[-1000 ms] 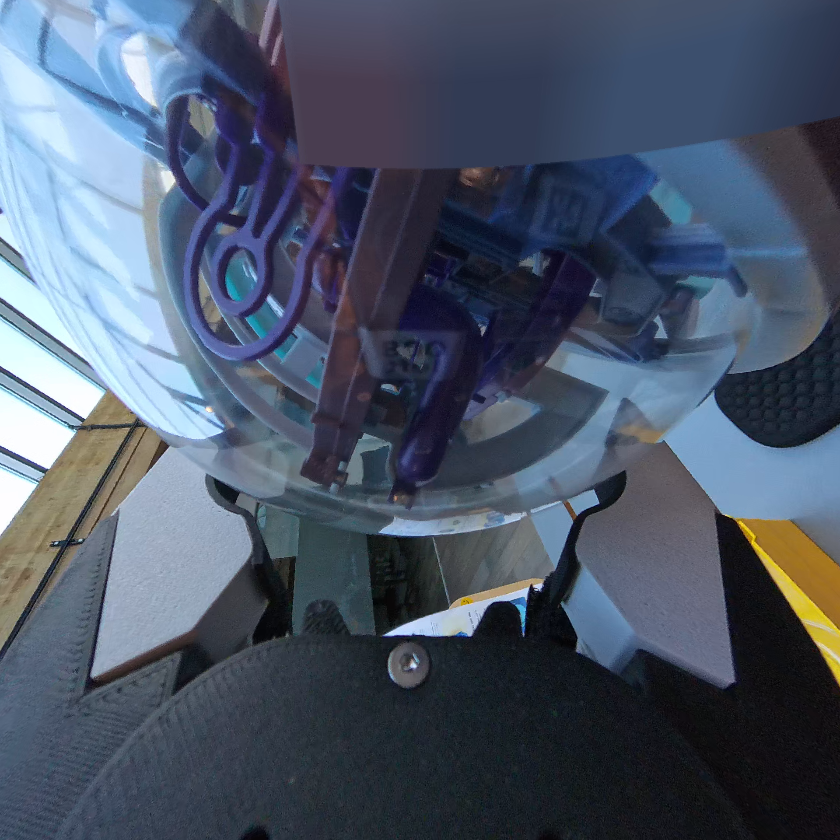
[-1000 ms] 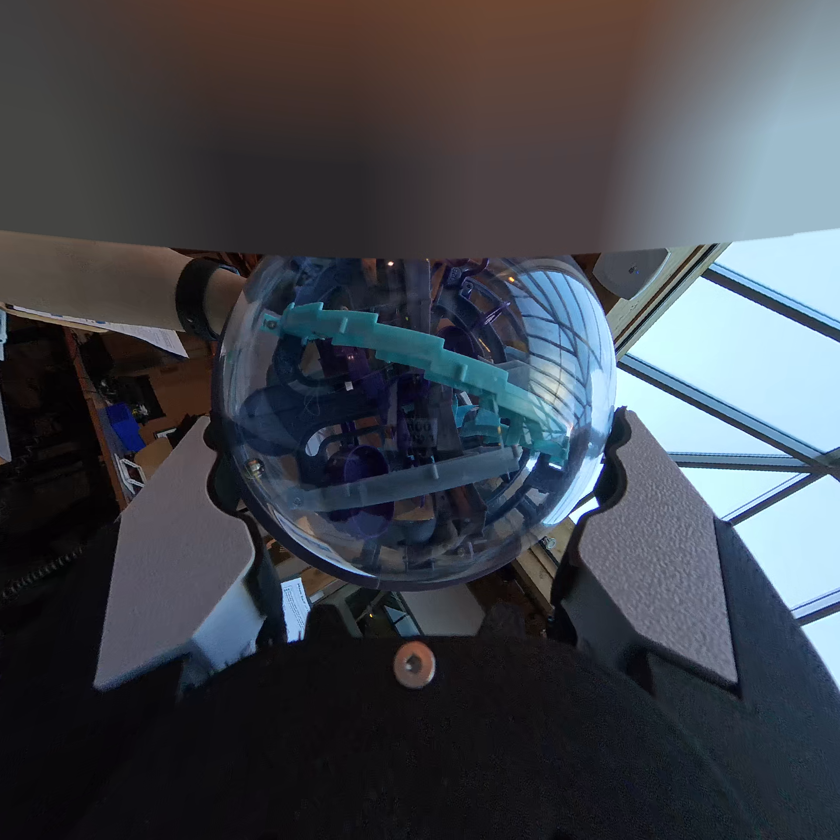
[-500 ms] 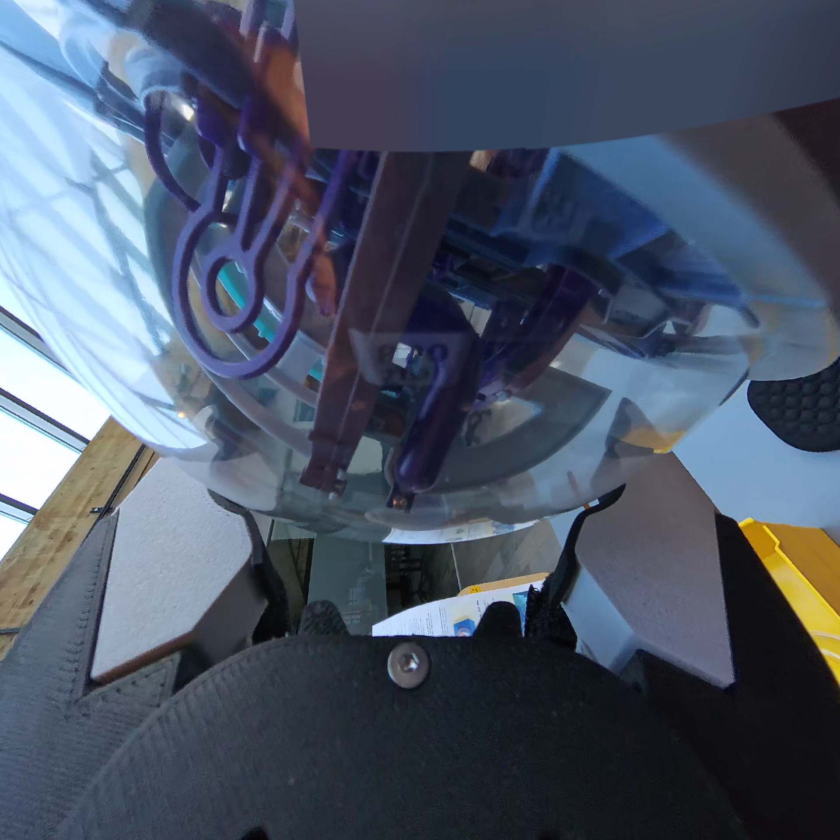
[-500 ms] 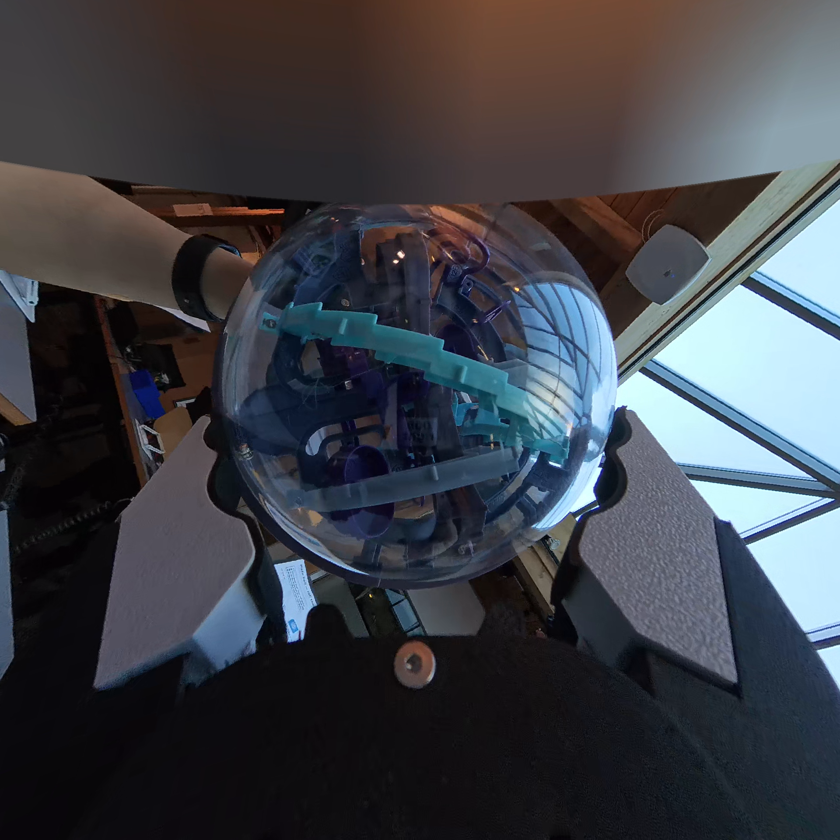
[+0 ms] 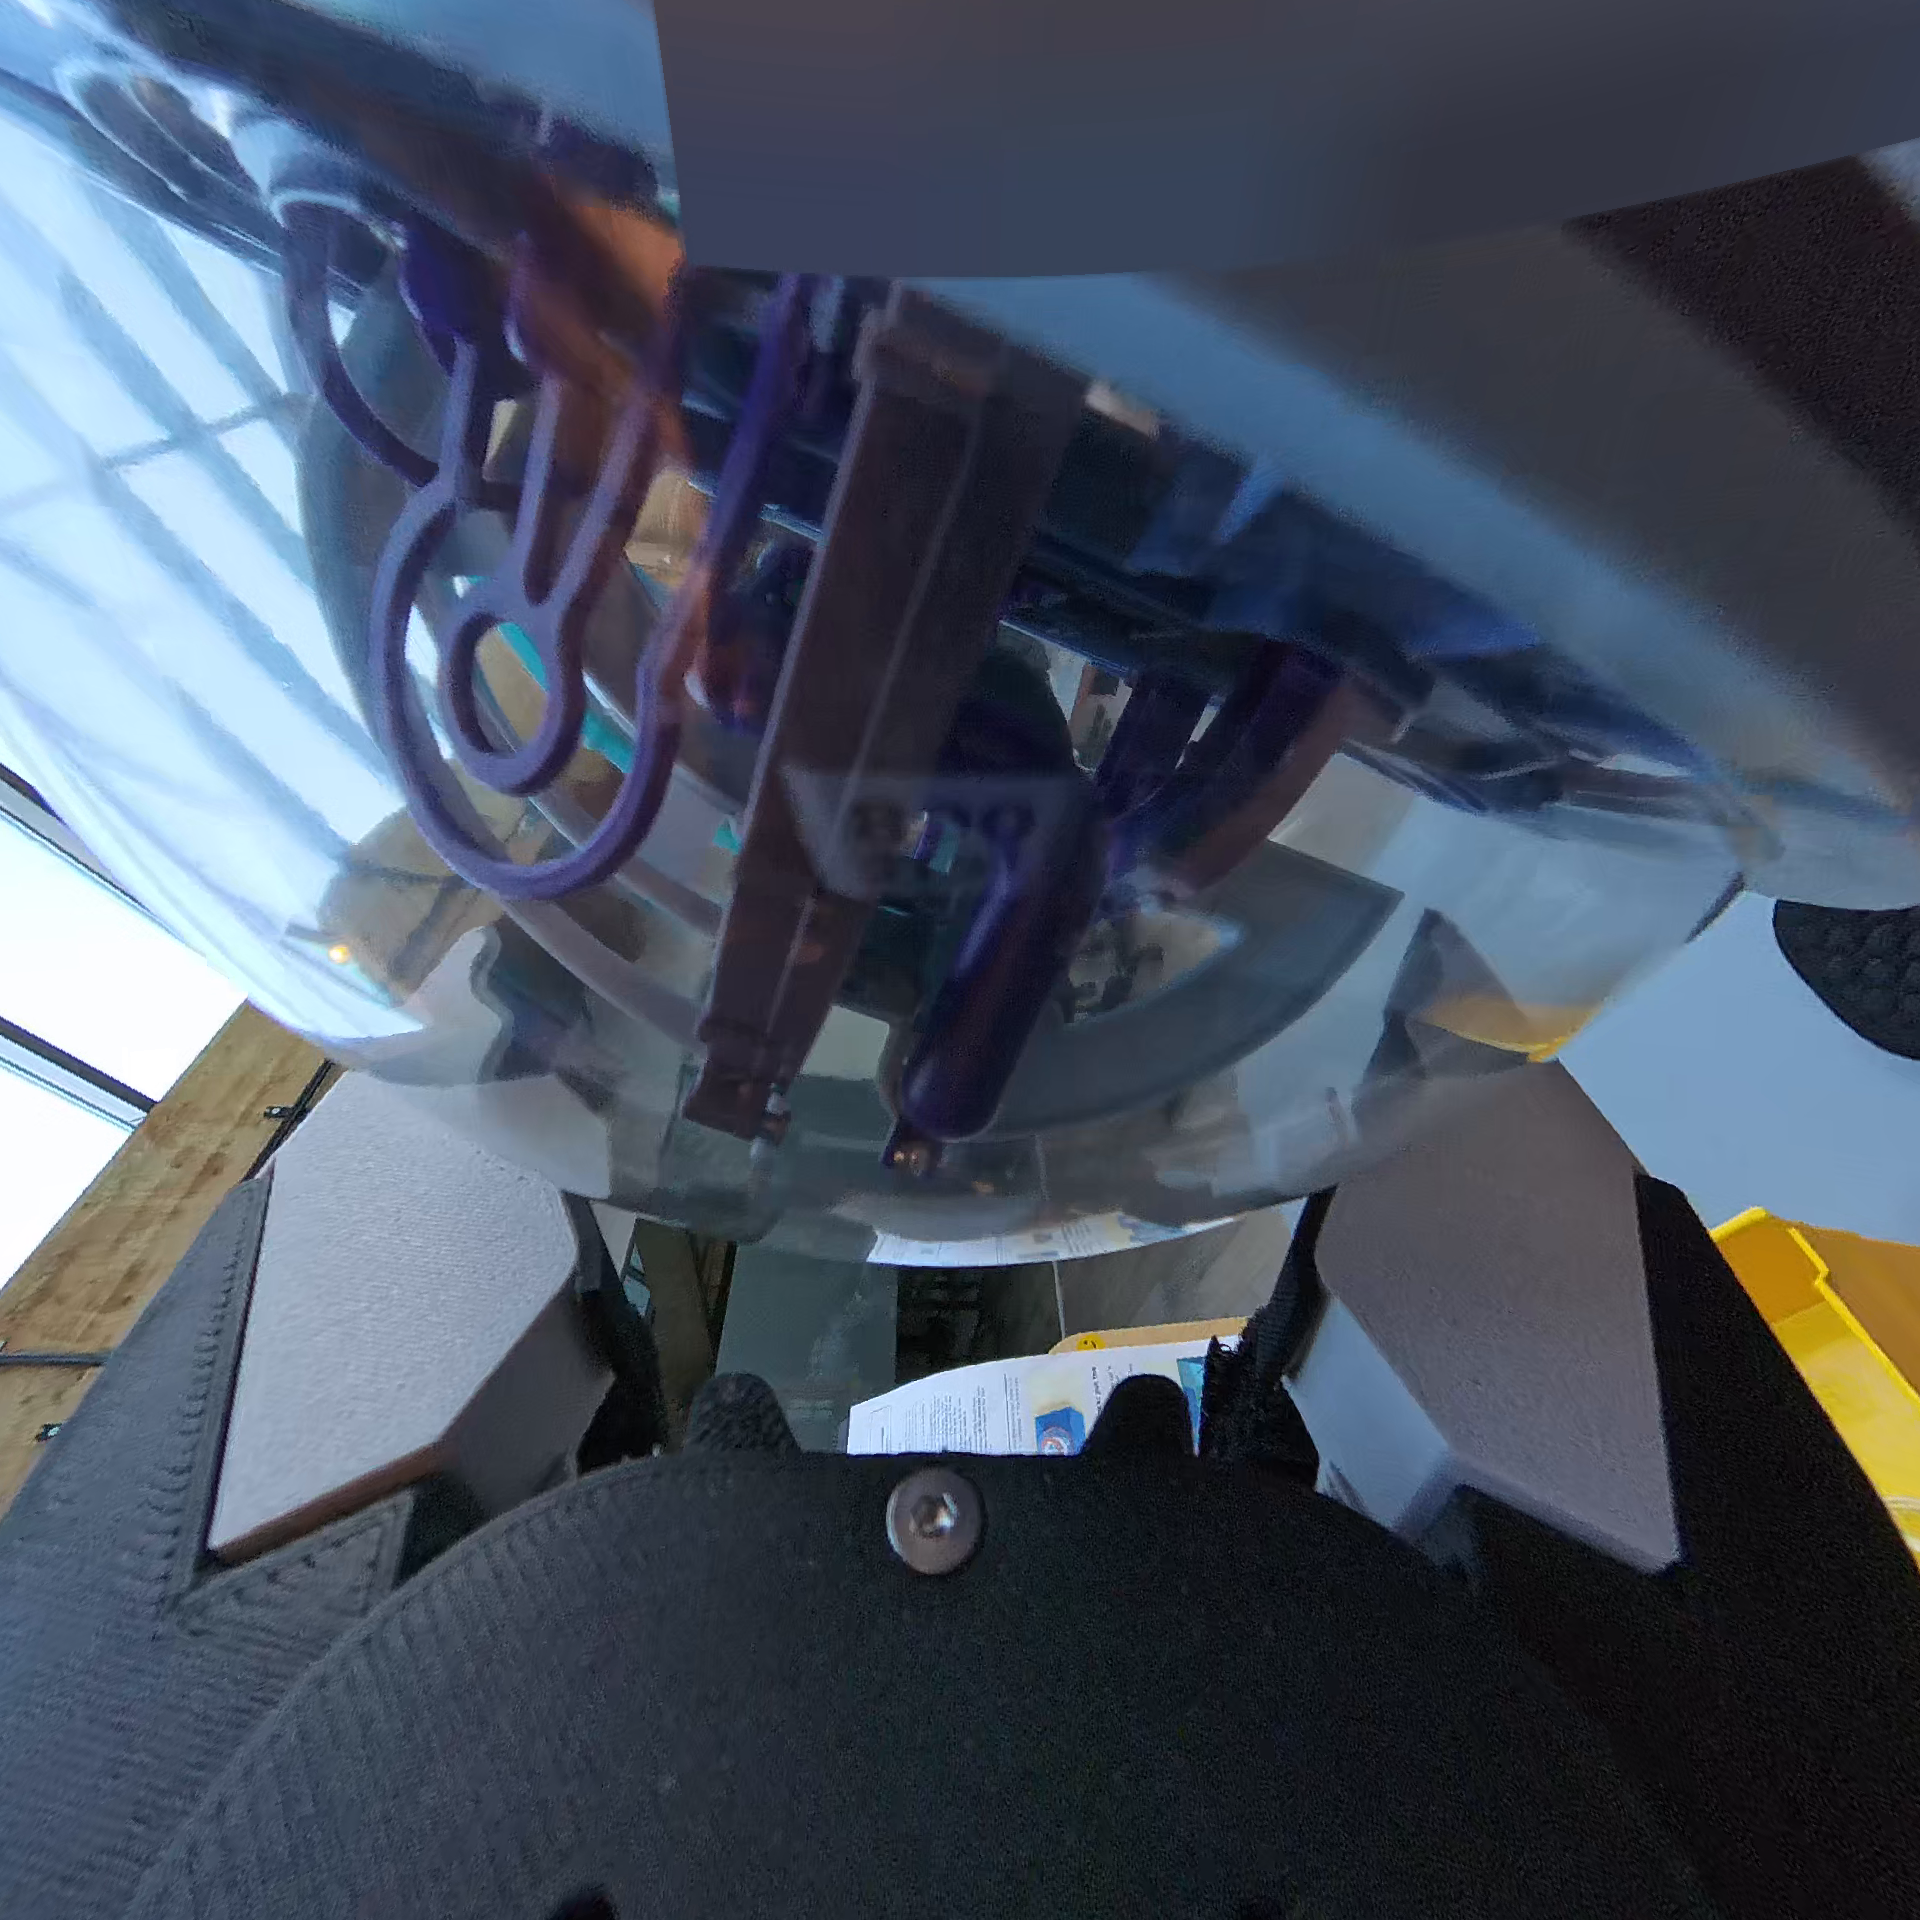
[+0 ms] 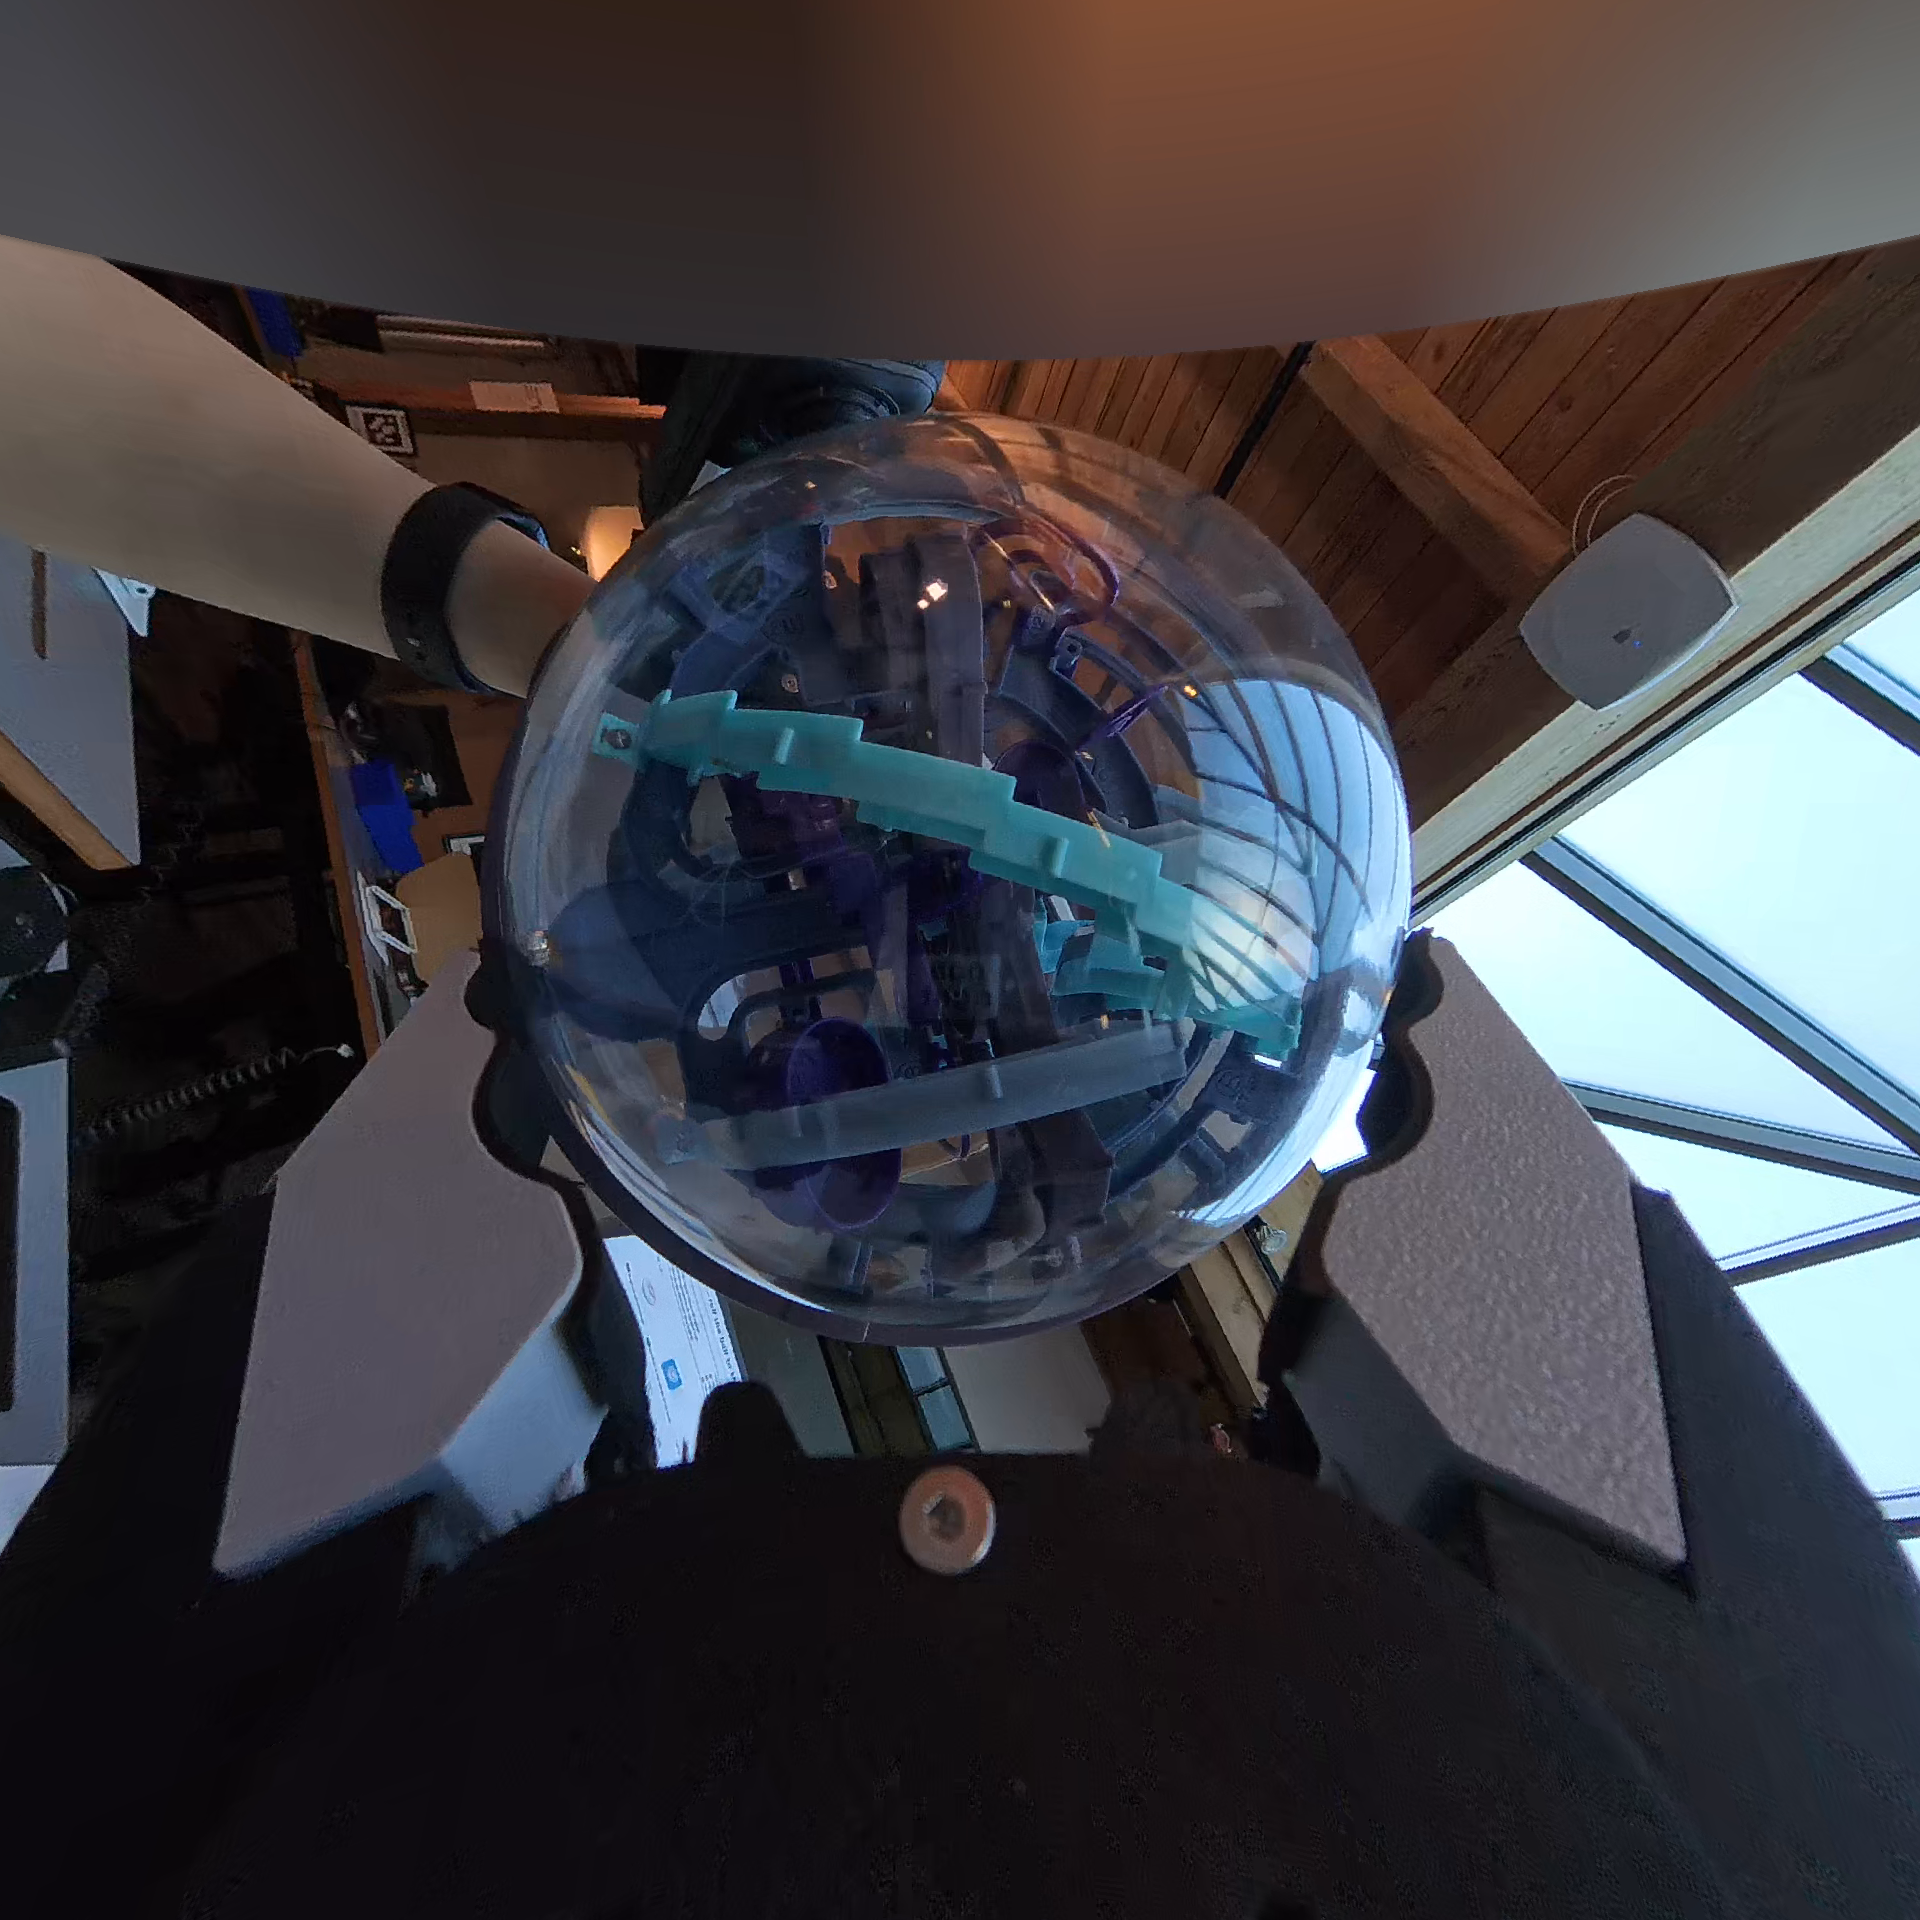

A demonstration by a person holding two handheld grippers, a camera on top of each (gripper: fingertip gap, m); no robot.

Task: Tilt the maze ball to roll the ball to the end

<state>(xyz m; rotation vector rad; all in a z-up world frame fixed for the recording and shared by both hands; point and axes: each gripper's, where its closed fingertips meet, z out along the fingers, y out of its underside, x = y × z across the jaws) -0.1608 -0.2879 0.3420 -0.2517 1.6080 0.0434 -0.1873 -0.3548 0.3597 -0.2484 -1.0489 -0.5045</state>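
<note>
The maze ball [image 6: 940, 883] is a clear sphere with teal, grey and purple tracks inside. My right gripper [image 6: 945, 1023] is shut on it, one finger on each side, and holds it up in the air. A small shiny ball [image 6: 537, 943] sits at the sphere's left edge on a dark blue track. In the left wrist view the maze ball [image 5: 935, 675] fills the upper frame, very close. My left gripper [image 5: 945, 1236] is spread open under it, with the fingertips at its lower edge. I cannot tell whether they press on it.
A person's forearm with a black wristband [image 6: 436, 587] reaches behind the sphere. A wooden ceiling beam [image 6: 1455, 457] and bright windows [image 6: 1714, 935] lie behind. A yellow bin [image 5: 1829, 1340] and printed papers [image 5: 997, 1408] show below the left gripper.
Both grippers have tilted with the sphere, so more ceiling shows behind it. The small shiny ball has moved up along the sphere's left edge. The sphere has shifted slightly against the left fingers.
</note>
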